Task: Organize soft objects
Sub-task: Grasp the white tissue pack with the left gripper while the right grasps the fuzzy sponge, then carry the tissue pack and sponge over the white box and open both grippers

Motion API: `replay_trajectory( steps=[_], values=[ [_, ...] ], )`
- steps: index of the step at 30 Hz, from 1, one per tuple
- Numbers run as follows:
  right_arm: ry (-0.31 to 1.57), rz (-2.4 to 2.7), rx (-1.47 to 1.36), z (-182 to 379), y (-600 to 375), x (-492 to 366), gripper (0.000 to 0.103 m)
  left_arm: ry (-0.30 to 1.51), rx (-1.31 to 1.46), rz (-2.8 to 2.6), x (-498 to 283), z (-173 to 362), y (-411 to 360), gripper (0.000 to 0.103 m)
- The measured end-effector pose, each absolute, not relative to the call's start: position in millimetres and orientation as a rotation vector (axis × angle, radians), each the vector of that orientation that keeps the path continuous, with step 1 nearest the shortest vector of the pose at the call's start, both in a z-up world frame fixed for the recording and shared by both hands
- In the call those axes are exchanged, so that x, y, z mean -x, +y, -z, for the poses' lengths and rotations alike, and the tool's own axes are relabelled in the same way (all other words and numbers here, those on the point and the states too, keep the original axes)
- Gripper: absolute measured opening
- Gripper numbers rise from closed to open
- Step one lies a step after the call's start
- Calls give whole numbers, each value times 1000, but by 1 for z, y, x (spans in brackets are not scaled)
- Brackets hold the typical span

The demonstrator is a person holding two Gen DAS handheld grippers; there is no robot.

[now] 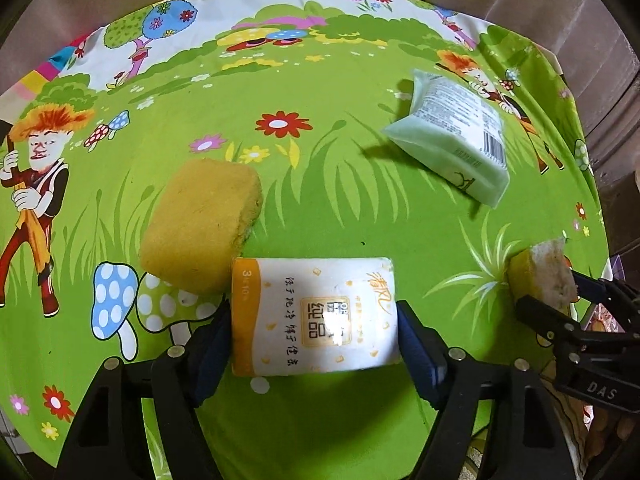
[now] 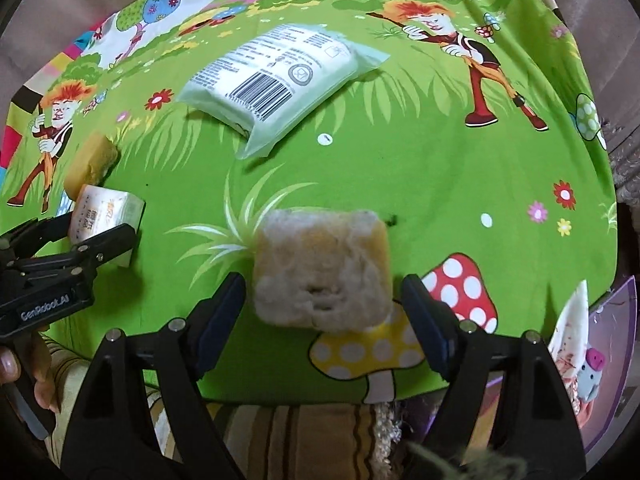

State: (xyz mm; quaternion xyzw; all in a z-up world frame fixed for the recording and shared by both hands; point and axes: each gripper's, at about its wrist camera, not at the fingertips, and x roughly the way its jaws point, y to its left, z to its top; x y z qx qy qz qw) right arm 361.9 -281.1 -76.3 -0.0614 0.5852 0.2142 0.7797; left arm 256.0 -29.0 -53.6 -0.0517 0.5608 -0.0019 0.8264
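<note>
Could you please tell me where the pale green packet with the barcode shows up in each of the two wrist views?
Left wrist view: the pale green packet lies upper right, beyond the white tissue pack.
Right wrist view: the packet lies upper centre-left, beyond the worn sponge.
Shared landmark: its barcode.

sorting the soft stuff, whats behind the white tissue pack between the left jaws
Behind the white tissue pack, at its far left corner, lies a yellow sponge, which seems to touch it. Farther back to the right lies a pale green packet, well apart. The cloth under the pack is hidden.
</note>
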Motion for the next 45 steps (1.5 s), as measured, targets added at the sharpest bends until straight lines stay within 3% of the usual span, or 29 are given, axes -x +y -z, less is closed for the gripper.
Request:
replay_trajectory(
  steps=[1, 3, 22, 45],
  values=[
    [1267, -462, 131, 77, -281, -363, 81, 1188, 115, 6, -256, 53, -28, 75],
    [1270, -474, 128, 79, -281, -363, 69, 1181, 129, 13, -256, 53, -27, 75],
    [955, -695, 54, 4, -339, -324, 68, 1080, 229, 98, -221, 14, -34, 75],
    [930, -588, -32, -21, -434, -305, 68, 1032, 186, 211, -190, -23, -104, 75]
  ],
)
